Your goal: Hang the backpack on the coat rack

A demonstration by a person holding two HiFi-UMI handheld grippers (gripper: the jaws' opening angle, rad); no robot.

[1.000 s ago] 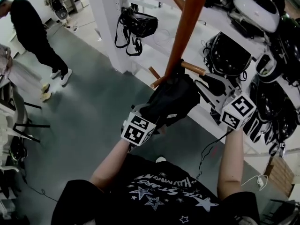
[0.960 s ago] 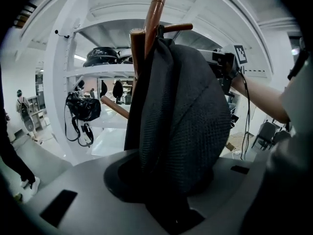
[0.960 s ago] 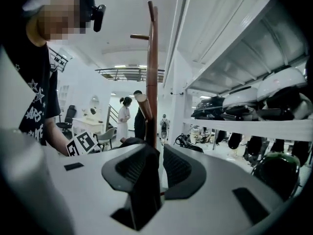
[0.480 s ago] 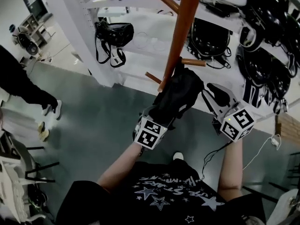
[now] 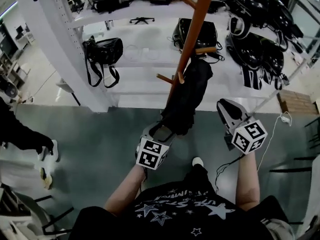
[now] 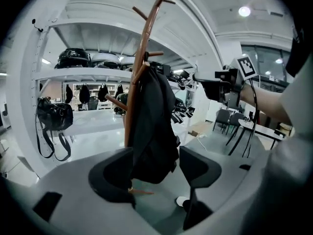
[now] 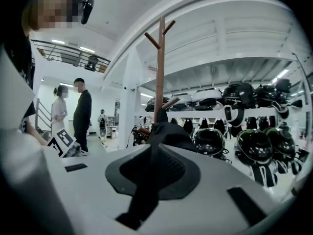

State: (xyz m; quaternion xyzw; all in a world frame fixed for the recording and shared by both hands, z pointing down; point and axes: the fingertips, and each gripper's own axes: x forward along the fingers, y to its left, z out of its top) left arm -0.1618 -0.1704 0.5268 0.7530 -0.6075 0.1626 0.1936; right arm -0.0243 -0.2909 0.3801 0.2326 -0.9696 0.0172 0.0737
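Observation:
A black backpack hangs by its top from a peg of the brown wooden coat rack. My left gripper sits at the pack's lower end. Its jaws have just been opening and now stand wide. In the left gripper view the backpack dangles in the gap of the left gripper, and the pads do not press on it. My right gripper is off to the pack's right, apart from it. Its jaws have just been closing, and the right gripper is shut with nothing between them. The backpack and rack stand beyond it.
White shelving behind the rack carries black helmets and a black strapped bag. A person's leg and shoe show at the left on the grey floor. Two people stand further off. Chairs stand at the right.
The left jaws have spread open off the backpack's bottom, and the pack now hangs straight from its peg. The right gripper has drawn away to the right and closed.

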